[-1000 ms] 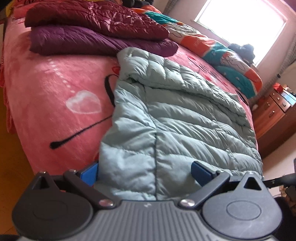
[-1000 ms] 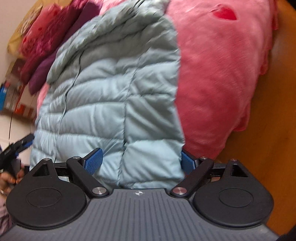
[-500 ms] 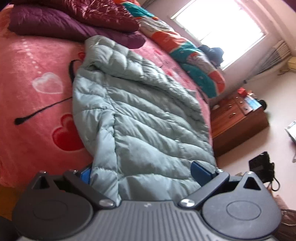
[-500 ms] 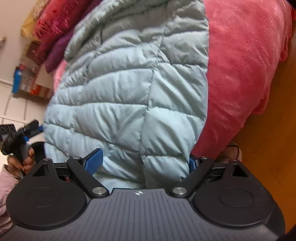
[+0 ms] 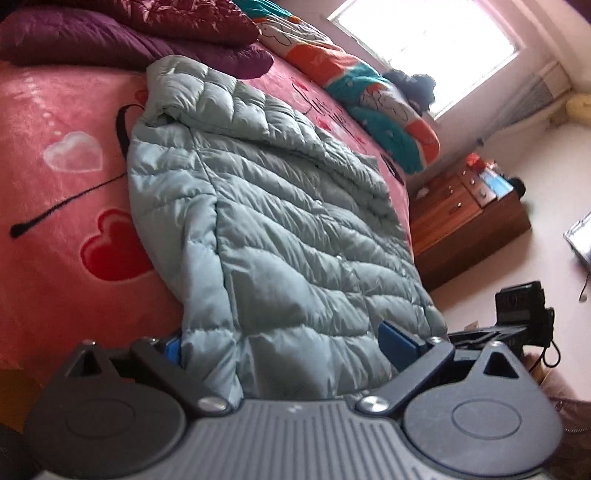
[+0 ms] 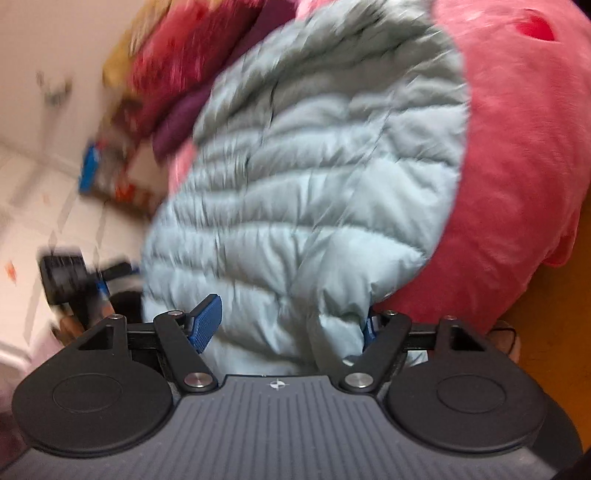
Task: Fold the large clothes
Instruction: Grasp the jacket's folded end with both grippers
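Observation:
A pale blue quilted down jacket (image 5: 273, 206) lies lengthwise on the pink bed (image 5: 55, 122), its hem hanging over the near edge. My left gripper (image 5: 284, 343) has the hem bunched between its blue pads, jaws set wide around the fabric. My right gripper (image 6: 284, 325) holds the other hem corner of the jacket (image 6: 314, 177) the same way; this view is motion-blurred. The right gripper also shows at the right of the left wrist view (image 5: 517, 314).
Folded maroon and purple quilts (image 5: 129, 33) lie at the head of the bed. A colourful quilt (image 5: 369, 92) lies along the far side. A wooden dresser (image 5: 469, 214) stands beyond the bed. A black cord (image 5: 66, 206) lies on the blanket.
Both grippers have pulled the hem back and swung, dragging the jacket toward the bed's edge. More red heart print shows left of the jacket. The right view has gone blurred.

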`<state>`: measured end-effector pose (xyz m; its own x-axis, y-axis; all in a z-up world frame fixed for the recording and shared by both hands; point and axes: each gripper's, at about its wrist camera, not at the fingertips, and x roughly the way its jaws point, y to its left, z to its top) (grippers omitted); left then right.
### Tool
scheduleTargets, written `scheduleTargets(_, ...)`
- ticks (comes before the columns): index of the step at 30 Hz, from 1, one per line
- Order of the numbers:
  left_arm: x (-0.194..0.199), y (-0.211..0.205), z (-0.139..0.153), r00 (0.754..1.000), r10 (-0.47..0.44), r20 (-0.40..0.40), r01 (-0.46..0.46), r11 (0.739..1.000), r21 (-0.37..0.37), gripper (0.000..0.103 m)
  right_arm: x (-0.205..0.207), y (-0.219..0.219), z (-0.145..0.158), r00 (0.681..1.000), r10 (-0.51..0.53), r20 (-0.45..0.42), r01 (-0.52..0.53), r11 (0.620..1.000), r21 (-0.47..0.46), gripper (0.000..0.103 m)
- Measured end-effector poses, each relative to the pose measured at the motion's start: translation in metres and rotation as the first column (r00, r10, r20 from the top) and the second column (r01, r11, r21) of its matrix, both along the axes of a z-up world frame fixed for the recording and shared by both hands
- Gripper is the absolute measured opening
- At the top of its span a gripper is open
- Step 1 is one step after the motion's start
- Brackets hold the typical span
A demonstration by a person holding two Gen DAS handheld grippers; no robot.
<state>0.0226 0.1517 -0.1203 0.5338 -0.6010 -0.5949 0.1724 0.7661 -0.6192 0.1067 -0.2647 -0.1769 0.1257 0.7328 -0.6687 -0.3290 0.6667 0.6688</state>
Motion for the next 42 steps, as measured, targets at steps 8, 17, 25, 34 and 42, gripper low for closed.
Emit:
scheduleTargets(8,-0.003,0.002,0.005,0.999,-0.032,0.044,0.032,0.999,-0.018,0.044,-0.005,0.03,0.008,0.992,0.096,0.077,-0.089,0.992,-0.09,0.063)
scheduleTargets(17,-0.002,0.008,0.01,0.996,0.015,0.086,-0.007,0.996,-0.092,0.015,-0.013,0.003,0.018,0.982,-0.039,0.186,0.035,0.999,0.024,0.022)
scheduleTargets(25,0.011,0.018,0.013,0.993,0.103,0.064,-0.086,0.97,-0.229,0.014,-0.007,-0.021,0.013,0.964,-0.262,0.041,0.235,0.916,0.325,0.019)
scheduleTargets(34,0.047,0.036,0.025,0.971,0.236,0.04,-0.201,0.896,-0.396,0.014,0.024,-0.039,0.02,0.883,-0.436,-0.172,0.46,0.736,0.496,0.019)
scheduleTargets(42,0.105,0.057,0.029,0.926,0.378,-0.026,-0.341,0.803,-0.488,0.014,0.073,-0.046,0.021,0.78,-0.558,-0.284,0.616,0.605,0.505,0.019)
